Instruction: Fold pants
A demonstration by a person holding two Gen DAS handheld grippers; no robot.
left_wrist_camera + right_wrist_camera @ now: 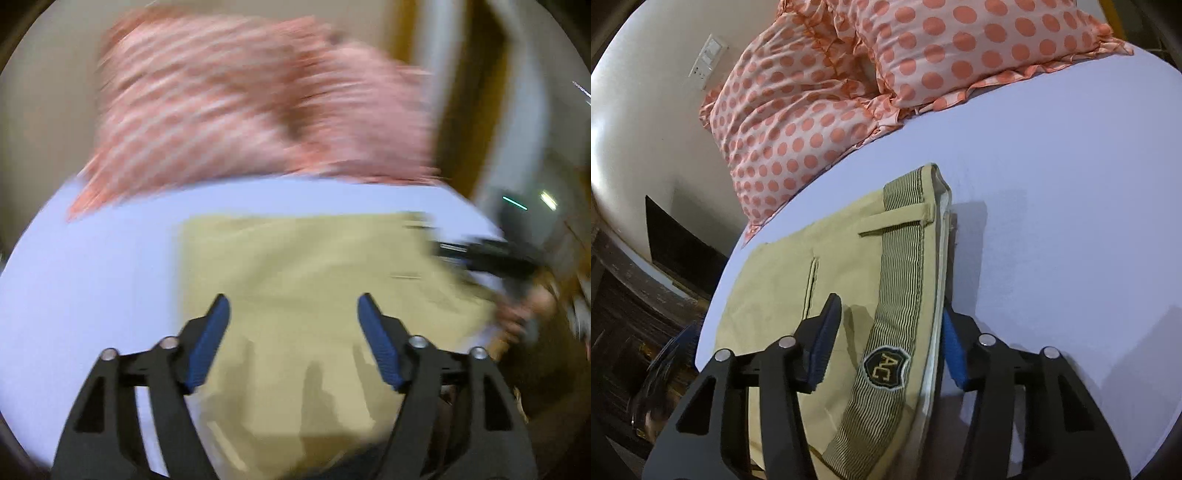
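Khaki pants (303,280) lie folded into a flat rectangle on a pale blue bed sheet (92,280). My left gripper (293,314) is open and empty, hovering just above the pants' near part; this view is motion-blurred. In the right wrist view the pants (783,295) show their striped waistband with an "AC" badge (884,367) and a belt loop. My right gripper (886,321) is open, its jaws astride the waistband edge, not clamped. The right gripper also shows in the left wrist view (484,254) at the pants' right edge.
Two pink pillows with orange dots (820,110) lie at the head of the bed, beyond the pants. A cream wall with a switch plate (708,61) stands behind. Dark wooden furniture (635,295) sits left of the bed edge.
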